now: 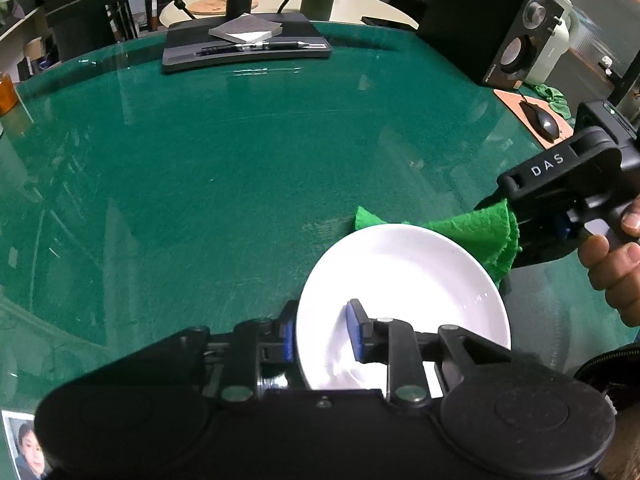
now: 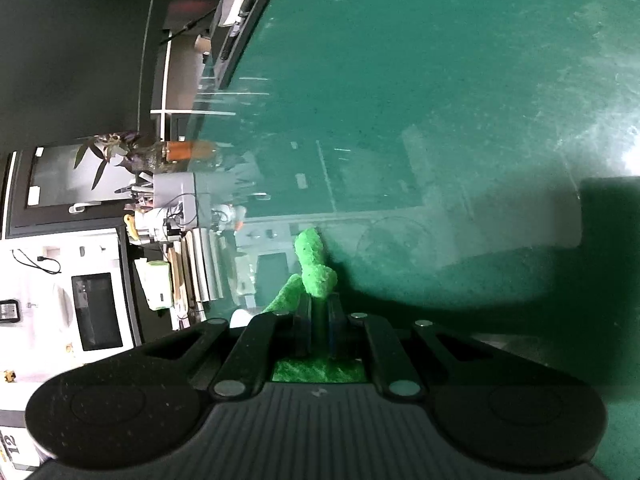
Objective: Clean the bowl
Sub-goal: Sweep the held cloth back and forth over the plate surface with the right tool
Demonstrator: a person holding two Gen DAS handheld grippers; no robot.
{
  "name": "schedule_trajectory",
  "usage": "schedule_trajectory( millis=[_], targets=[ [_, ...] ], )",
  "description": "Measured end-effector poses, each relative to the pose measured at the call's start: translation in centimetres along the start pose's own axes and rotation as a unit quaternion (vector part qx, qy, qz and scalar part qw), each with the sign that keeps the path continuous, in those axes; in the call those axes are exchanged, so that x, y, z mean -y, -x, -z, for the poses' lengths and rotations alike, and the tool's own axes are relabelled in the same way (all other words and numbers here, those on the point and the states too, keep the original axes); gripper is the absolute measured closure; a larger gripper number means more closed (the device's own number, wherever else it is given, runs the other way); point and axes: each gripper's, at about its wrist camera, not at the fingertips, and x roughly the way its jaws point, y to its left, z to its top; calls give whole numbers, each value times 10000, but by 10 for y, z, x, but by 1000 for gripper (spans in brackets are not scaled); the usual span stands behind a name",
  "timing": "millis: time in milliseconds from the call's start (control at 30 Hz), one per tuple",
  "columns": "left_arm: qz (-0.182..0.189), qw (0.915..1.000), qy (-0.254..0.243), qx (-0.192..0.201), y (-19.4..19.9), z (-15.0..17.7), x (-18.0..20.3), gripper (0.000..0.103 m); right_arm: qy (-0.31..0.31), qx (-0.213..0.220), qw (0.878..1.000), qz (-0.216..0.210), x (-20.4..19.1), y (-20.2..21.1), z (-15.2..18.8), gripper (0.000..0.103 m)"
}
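Holding the white bowl (image 1: 404, 304) by its near left rim is the left gripper (image 1: 320, 336). One blue pad (image 1: 354, 330) is inside the bowl and the other sits outside the rim, so the gap between them is narrow, with the rim in it. The bowl sits low and a bit right of the middle in the left wrist view, on the green table (image 1: 224, 168). From these pictures I cannot tell if it rests on the table or is lifted a little.

Just past the far right edge of the bowl is the green cloth (image 1: 476, 236). It touches or hangs right beside the rim. The right gripper (image 1: 516, 216) pinches the cloth tight, and a person's hand (image 1: 616, 256) holds that gripper at the right edge of the view. In the right wrist view the cloth (image 2: 316, 268) sticks out from between the nearly closed fingers (image 2: 302, 320) of that gripper (image 2: 320, 324).

At the back of the table is a black stand (image 1: 244, 48) with a pen (image 1: 280, 45) and a grey pad of paper (image 1: 246, 30) on it. Far to the right stand a speaker (image 1: 520, 44) and a mouse (image 1: 546, 120) on a tan mat (image 1: 508, 98).
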Motion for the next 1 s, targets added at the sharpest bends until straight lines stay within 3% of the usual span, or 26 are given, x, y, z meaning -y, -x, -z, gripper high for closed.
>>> schedule_trajectory(
  millis=[233, 633, 1000],
  targets=[
    [-19, 10000, -39, -6, 0, 0, 1, 76, 364, -155, 9992, -114, -28, -37, -12, 94],
    [126, 9997, -212, -43, -4, -5, 0, 72, -78, 35, 10000, -25, 11, 19, 14, 95],
    [77, 9998, -187, -23, -4, -4, 2, 71, 323, -186, 9992, -150, -25, -37, -12, 94]
  ],
)
